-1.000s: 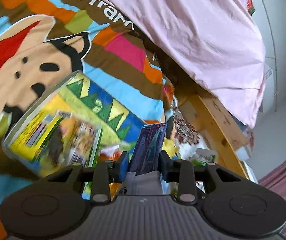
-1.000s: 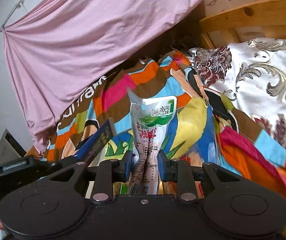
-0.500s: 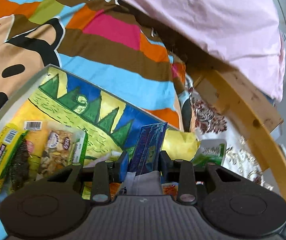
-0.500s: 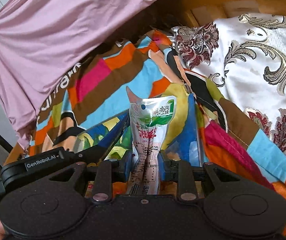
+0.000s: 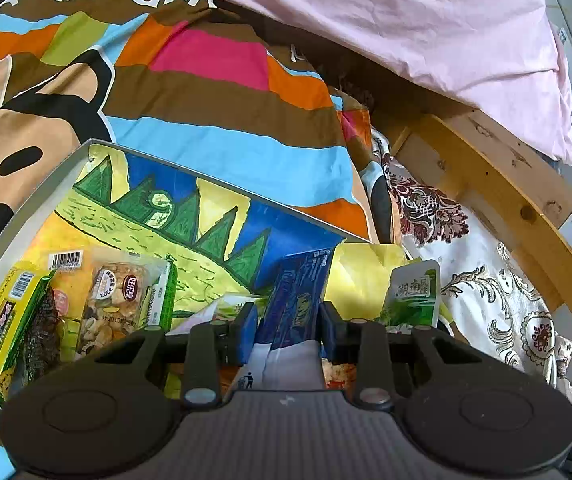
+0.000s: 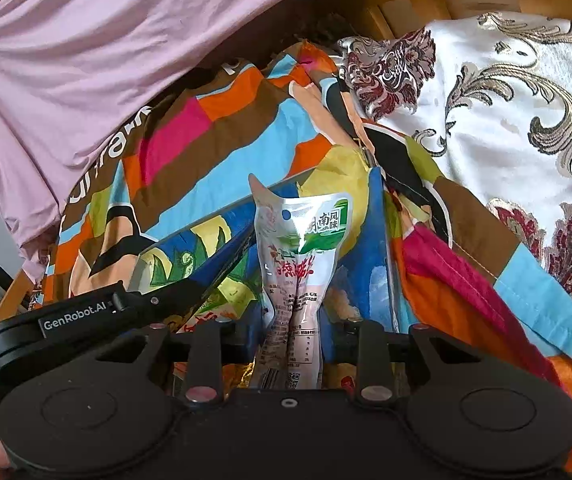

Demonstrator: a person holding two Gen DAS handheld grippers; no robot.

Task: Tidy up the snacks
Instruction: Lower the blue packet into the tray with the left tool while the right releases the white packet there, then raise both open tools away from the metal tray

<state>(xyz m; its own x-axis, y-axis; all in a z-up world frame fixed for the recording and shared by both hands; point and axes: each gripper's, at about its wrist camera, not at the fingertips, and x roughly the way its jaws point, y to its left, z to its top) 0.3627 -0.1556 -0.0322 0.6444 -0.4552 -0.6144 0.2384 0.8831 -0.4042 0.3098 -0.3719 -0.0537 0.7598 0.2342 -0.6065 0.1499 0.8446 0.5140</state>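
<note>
My left gripper [image 5: 286, 330] is shut on a blue snack packet [image 5: 298, 300] and holds it over a painted tray [image 5: 46, 196] that lies on the bed. The tray holds a yellow-green packet [image 5: 2, 332] and a clear nut packet [image 5: 118, 300]. My right gripper [image 6: 291, 334] is shut on a silver-and-green snack pouch [image 6: 302, 248], held upright over the tray's right end [image 6: 376, 240]. The pouch also shows in the left wrist view [image 5: 414, 292]. The left gripper [image 6: 66, 320] with its blue packet [image 6: 222, 264] shows at the left of the right wrist view.
A striped cartoon blanket [image 5: 206, 92] covers the bed. A pink sheet [image 5: 406, 20] hangs behind. A white brocade cloth [image 6: 506, 100] lies to the right, by a wooden bed frame [image 5: 506, 184].
Both grippers have moved forward and down toward the tray with their packets. The tray now fills more of both views.
</note>
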